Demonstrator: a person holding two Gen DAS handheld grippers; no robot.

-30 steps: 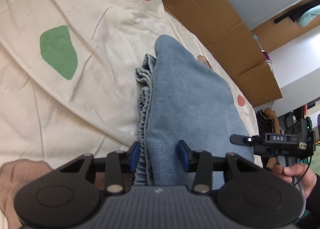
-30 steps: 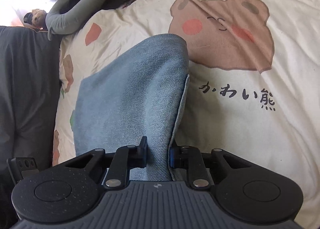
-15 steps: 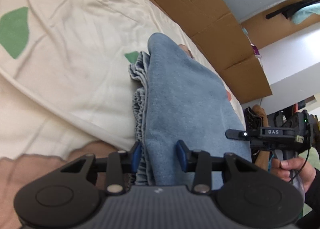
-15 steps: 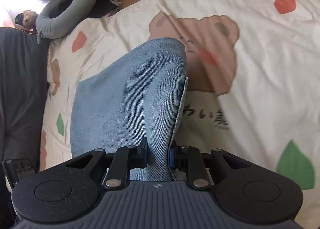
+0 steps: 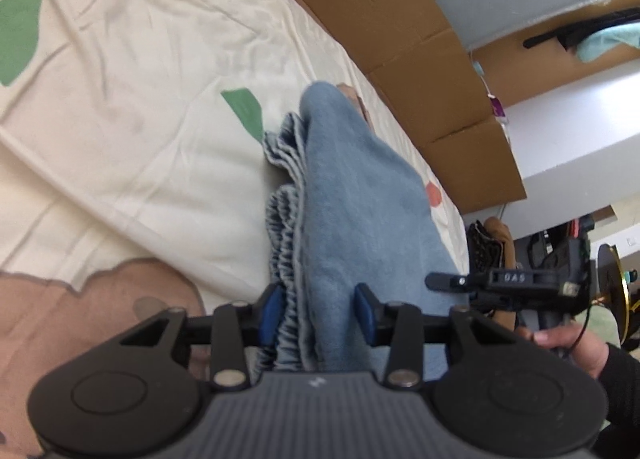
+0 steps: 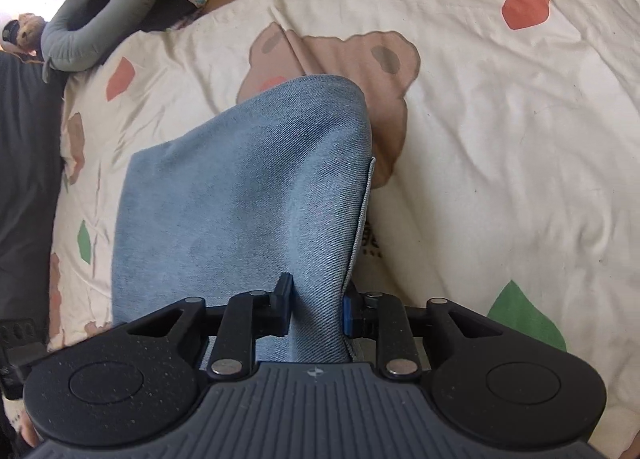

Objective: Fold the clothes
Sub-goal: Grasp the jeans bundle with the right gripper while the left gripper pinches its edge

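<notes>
A light blue denim garment with a gathered elastic waistband lies folded on the cream bedsheet and rises toward both grippers. My left gripper has the waistband end between its blue pads; its jaws are opening, the cloth still filling the gap. My right gripper has the other end of the garment between its pads; its jaws are opening too, the denim touching both pads. The left wrist view also shows the right gripper in a person's hand.
The sheet carries a brown bear print and red and green patches. Cardboard lines the far edge of the bed. A grey neck pillow lies at a corner, and a dark cloth borders the bed's left side.
Both grippers carried the garment across the bed, so the sheet's prints shifted beneath it. Both pairs of pads stand a little wider apart than before.
</notes>
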